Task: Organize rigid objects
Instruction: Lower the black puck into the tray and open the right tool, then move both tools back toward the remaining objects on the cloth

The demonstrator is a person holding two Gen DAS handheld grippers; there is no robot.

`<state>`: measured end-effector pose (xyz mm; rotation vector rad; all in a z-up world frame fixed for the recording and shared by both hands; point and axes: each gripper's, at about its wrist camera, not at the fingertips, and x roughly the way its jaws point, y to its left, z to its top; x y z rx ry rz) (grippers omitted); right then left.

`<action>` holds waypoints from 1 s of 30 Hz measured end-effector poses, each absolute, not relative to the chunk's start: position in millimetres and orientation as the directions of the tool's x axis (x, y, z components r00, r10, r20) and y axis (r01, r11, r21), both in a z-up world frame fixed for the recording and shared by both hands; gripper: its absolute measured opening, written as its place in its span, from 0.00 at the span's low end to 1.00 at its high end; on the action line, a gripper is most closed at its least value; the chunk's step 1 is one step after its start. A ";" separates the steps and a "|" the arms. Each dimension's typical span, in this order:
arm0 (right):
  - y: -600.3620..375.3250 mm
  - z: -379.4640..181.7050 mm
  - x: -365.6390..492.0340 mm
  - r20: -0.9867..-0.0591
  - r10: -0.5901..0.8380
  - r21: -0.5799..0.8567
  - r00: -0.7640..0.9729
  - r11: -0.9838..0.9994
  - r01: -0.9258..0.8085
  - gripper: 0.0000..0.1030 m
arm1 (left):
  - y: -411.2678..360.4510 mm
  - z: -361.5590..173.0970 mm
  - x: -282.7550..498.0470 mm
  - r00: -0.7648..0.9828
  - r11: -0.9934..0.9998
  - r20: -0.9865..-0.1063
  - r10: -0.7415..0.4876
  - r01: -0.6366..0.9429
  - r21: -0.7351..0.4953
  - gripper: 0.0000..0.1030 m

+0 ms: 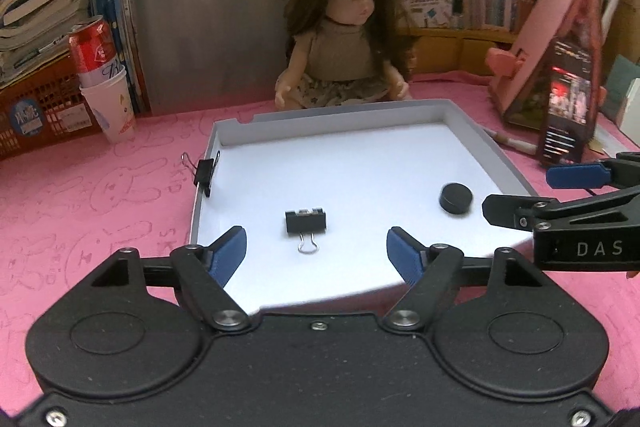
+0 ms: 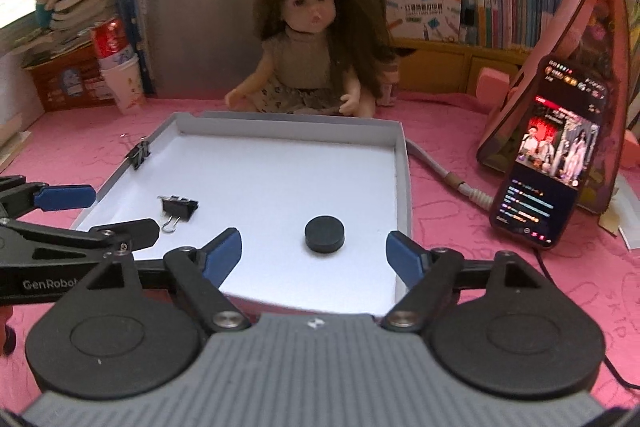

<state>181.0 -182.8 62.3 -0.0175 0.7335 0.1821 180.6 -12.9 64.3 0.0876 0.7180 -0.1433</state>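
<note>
A shallow white box lid lies on the pink table. Inside it lie a black binder clip and a black round puck. A second binder clip is clipped on the lid's left wall. My left gripper is open and empty, just short of the loose clip. My right gripper is open and empty, just short of the puck. Each gripper shows in the other's view, the right one at the lid's right edge, the left one at its left.
A doll sits behind the lid. A phone leans on a pink stand at right, with a cable. A paper cup with a red can stands at left. Books and bins line the back.
</note>
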 end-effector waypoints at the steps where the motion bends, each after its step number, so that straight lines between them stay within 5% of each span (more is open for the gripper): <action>1: -183.2 63.2 176.6 -0.662 0.161 0.045 0.732 0.983 -0.176 0.85 | -11.8 64.3 176.1 0.743 0.986 -0.661 -0.105 0.163 0.026 0.74; 30: -206.1 22.6 77.4 -0.588 0.137 0.029 0.797 0.988 -0.149 0.90 | 9.4 25.0 60.5 0.798 0.995 -0.595 -0.100 0.093 -0.042 0.75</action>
